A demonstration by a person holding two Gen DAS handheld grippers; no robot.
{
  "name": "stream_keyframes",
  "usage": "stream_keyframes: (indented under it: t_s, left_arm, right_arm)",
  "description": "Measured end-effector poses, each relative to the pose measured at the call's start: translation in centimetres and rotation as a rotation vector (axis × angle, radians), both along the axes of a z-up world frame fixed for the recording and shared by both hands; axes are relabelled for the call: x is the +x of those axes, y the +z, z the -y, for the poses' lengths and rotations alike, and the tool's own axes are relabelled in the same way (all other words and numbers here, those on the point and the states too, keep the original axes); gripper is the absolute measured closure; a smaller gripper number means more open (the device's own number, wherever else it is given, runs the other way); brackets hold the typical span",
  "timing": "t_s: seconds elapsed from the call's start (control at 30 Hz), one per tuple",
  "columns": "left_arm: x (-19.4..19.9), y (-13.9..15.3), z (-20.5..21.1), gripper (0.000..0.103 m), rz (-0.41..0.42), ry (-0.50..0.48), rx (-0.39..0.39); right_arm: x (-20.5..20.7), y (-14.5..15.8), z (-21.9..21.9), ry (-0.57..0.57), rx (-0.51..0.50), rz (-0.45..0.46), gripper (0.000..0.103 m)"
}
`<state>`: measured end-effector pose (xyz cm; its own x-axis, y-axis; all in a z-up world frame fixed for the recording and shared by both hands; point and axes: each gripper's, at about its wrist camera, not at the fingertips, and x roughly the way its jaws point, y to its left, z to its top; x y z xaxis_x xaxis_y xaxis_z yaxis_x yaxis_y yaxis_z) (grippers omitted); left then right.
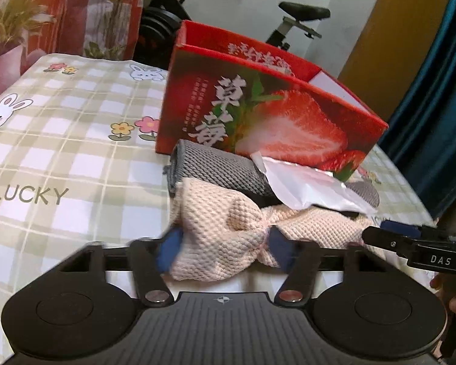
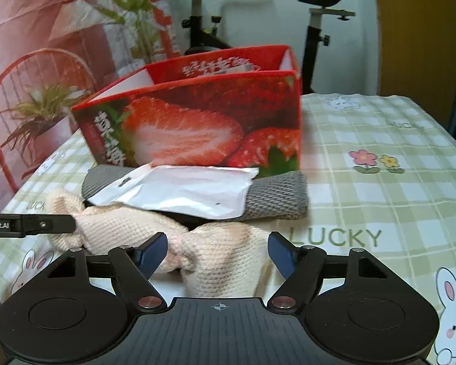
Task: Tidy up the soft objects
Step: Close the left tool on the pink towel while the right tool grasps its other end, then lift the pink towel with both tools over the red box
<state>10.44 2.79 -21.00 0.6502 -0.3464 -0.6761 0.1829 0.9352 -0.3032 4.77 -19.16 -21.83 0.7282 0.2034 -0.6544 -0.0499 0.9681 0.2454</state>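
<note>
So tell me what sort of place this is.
Most likely a room in a home, not a workshop. An exercise bike stands behind, the work surface wears a checked bunny cloth printed LUCKY, and a strawberry box sits on it beside folded knit cloths.

A box [image 1: 267,103] stood on the worktop [image 1: 60,158]; before it lay two towels [image 1: 225,237], a packet [image 1: 304,185] on top.

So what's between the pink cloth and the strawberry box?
A grey cloth with a white packet on top lies between the pink cloth and the strawberry box, clearest in the right wrist view.
</note>
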Motion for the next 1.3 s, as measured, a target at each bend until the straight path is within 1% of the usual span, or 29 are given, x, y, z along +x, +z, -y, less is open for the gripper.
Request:
stream_keyframes:
  t_s: [0.03,0.13,0.23,0.37,0.43,0.57,0.63,0.7,0.73,0.77,0.83,0.9,0.93,1.0,1.1,1.23,1.3]
  left_arm:
    - [0.0,0.0,-0.3,0.058,-0.002,0.005,-0.012]
    - [-0.3,0.1,-0.9,0.065,0.003,0.034,-0.043]
    - [0.0,-0.3,-1.2,0.065,-0.02,0.057,-0.047]
    - [0.3,-0.6,-0.7,0.064,-0.021,0.048,-0.027]
    - [0.4,-0.8,-0.6,0.064,-0.028,0.043,-0.021]
    - [0.4,-1.1,-0.8,0.065,-0.043,0.042,-0.04]
    - [0.4,-1.1,-0.7,0.066,-0.044,0.036,-0.046]
    - [0.3,-1.1,-0.6,0.066,-0.045,0.024,-0.046]
    - [0.2,-1.1,-0.6,0.067,-0.045,0.018,-0.051]
    - [0.1,-1.0,-0.5,0.069,-0.045,0.015,-0.052]
    - [0.0,-0.9,-0.5,0.073,-0.041,0.005,-0.052]
    - [-0.1,-0.8,-0.4,0.078,-0.034,-0.005,-0.052]
    - [-0.2,-0.7,-0.3,0.079,-0.032,-0.008,-0.049]
    - [-0.3,-0.7,-0.3,0.08,-0.029,-0.01,-0.043]
    - [-0.4,-0.7,-0.4,0.08,-0.03,-0.009,-0.046]
    - [-0.5,-0.6,-0.5,0.083,-0.027,-0.009,-0.049]
    - [-0.6,-0.5,-0.7,0.085,-0.024,-0.009,-0.049]
  right_arm:
    - [-0.1,0.0,0.3,-0.015,0.004,0.004,0.033]
    - [-0.3,0.0,1.1,-0.066,0.014,0.019,0.033]
    - [-0.3,-0.4,1.6,-0.101,0.017,0.005,0.033]
    - [-0.3,-1.1,1.9,-0.111,0.027,-0.01,0.033]
    - [-0.2,-1.3,1.9,-0.109,0.037,-0.02,0.033]
    - [-0.2,-1.6,1.8,-0.093,0.069,-0.033,0.032]
    - [-0.1,-1.6,1.7,-0.068,0.092,-0.038,0.034]
    - [0.0,-1.7,1.3,-0.037,0.105,-0.045,0.038]
    - [0.1,-1.7,1.0,-0.017,0.108,-0.05,0.038]
    - [0.1,-1.7,0.8,-0.006,0.103,-0.051,0.039]
    - [0.1,-1.5,0.3,0.014,0.097,-0.045,0.046]
    - [0.0,-1.4,0.2,0.026,0.104,-0.042,0.057]
    - [0.0,-1.3,0.2,0.03,0.106,-0.041,0.059]
    - [-0.1,-1.2,0.2,0.031,0.103,-0.039,0.065]
    - [-0.2,-1.1,0.3,0.033,0.108,-0.038,0.067]
    - [-0.4,-1.0,0.3,0.04,0.11,-0.032,0.07]
    - [-0.4,-0.9,0.3,0.043,0.109,-0.026,0.075]
